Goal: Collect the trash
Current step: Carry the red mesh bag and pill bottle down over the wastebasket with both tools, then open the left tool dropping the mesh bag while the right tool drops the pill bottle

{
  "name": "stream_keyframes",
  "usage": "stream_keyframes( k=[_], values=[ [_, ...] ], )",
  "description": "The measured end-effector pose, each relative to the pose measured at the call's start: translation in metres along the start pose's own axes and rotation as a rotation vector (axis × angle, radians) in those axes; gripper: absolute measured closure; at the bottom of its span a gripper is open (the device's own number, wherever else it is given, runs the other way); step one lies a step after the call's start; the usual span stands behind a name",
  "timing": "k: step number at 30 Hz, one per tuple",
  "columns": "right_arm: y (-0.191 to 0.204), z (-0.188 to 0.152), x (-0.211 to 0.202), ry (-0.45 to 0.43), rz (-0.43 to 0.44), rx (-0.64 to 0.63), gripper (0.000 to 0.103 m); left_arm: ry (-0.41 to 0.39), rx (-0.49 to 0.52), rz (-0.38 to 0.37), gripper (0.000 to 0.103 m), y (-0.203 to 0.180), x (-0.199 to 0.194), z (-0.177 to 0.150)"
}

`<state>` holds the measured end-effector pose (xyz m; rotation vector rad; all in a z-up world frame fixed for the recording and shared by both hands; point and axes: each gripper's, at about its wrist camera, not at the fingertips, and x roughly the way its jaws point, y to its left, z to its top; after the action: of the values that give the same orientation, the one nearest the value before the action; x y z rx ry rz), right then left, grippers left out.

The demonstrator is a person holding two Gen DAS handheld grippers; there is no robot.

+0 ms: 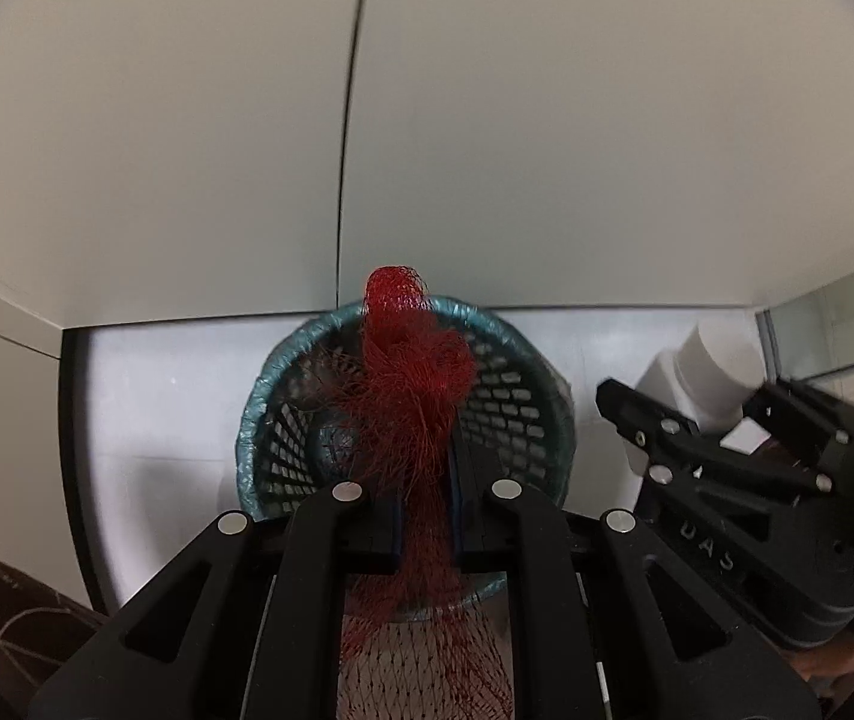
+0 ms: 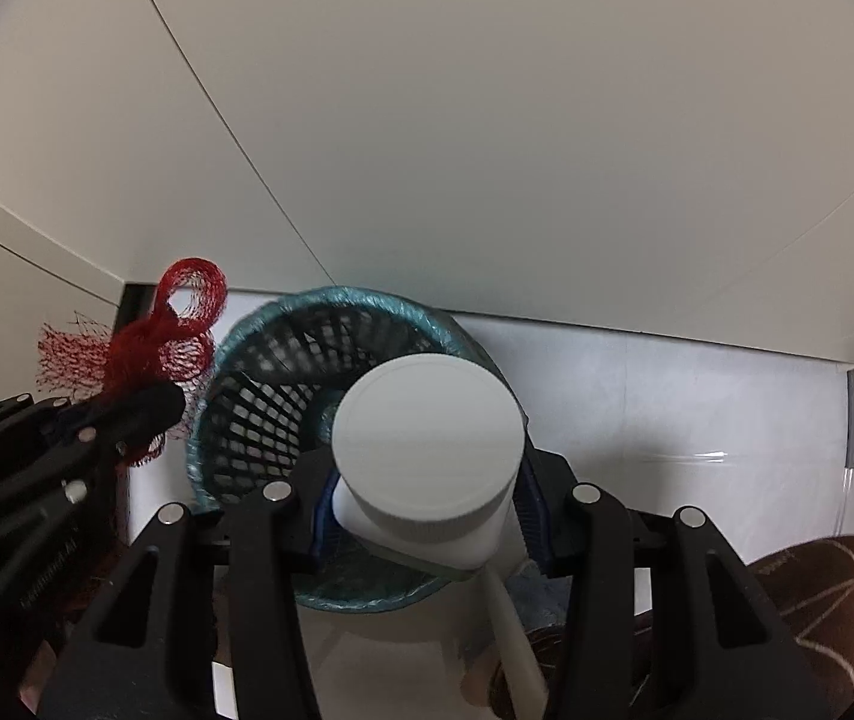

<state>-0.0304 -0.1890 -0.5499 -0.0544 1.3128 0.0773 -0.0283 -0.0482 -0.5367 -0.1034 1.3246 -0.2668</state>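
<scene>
A dark lattice wastebasket [image 1: 511, 414] [image 2: 258, 414] with a teal bag liner over its rim stands on a pale floor against a white wall. My left gripper [image 1: 427, 486] is shut on a bunched red mesh net bag [image 1: 414, 384], which hangs over the basket's mouth. In the right wrist view that net [image 2: 144, 342] sits at the basket's left edge, clamped by the left gripper [image 2: 156, 405]. My right gripper [image 2: 427, 516] is shut on a white plastic jar [image 2: 427, 450] with a wide ribbed lid, held above the basket's near rim. The jar [image 1: 709, 366] also shows at right in the left wrist view.
White wall panels [image 1: 487, 120] with a dark vertical seam rise behind the basket. A brown slipper with pale stitching [image 2: 835, 600] lies at lower right, and another brown patterned one [image 1: 0, 606] at lower left. A dark frame edge [image 1: 69, 450] borders the floor on the left.
</scene>
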Motion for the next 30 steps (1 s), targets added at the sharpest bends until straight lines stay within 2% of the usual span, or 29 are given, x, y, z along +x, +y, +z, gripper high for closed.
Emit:
stream_keyframes(
  k=[7,9,12,16,20,23,25,30],
  values=[
    [0.000,-0.005,0.012,0.037,-0.003,0.002,0.059,0.055,-0.019,-0.014,0.080,0.010,0.024,-0.003],
    [-0.005,-0.005,0.013,0.038,0.003,0.007,0.062,0.051,-0.016,-0.015,0.075,0.014,0.023,-0.004],
    [-0.005,-0.002,0.018,0.045,0.011,0.002,0.063,0.041,-0.018,0.005,0.073,0.017,0.026,-0.012],
    [0.000,-0.003,0.017,0.043,0.027,-0.018,0.063,0.045,-0.041,0.047,0.064,0.023,0.029,-0.015],
    [0.007,-0.002,0.021,0.052,0.056,-0.023,0.065,0.051,-0.052,0.084,0.050,0.026,0.027,-0.017],
    [0.009,0.000,0.024,0.048,0.068,-0.024,0.065,0.059,-0.073,0.088,0.046,0.031,0.027,-0.015],
    [0.009,0.000,0.023,0.045,0.071,-0.024,0.063,0.057,-0.077,0.091,0.041,0.033,0.028,-0.015],
    [0.003,0.002,0.021,0.037,0.067,0.004,0.042,0.054,-0.070,0.101,0.029,0.033,0.029,-0.016]
  ],
)
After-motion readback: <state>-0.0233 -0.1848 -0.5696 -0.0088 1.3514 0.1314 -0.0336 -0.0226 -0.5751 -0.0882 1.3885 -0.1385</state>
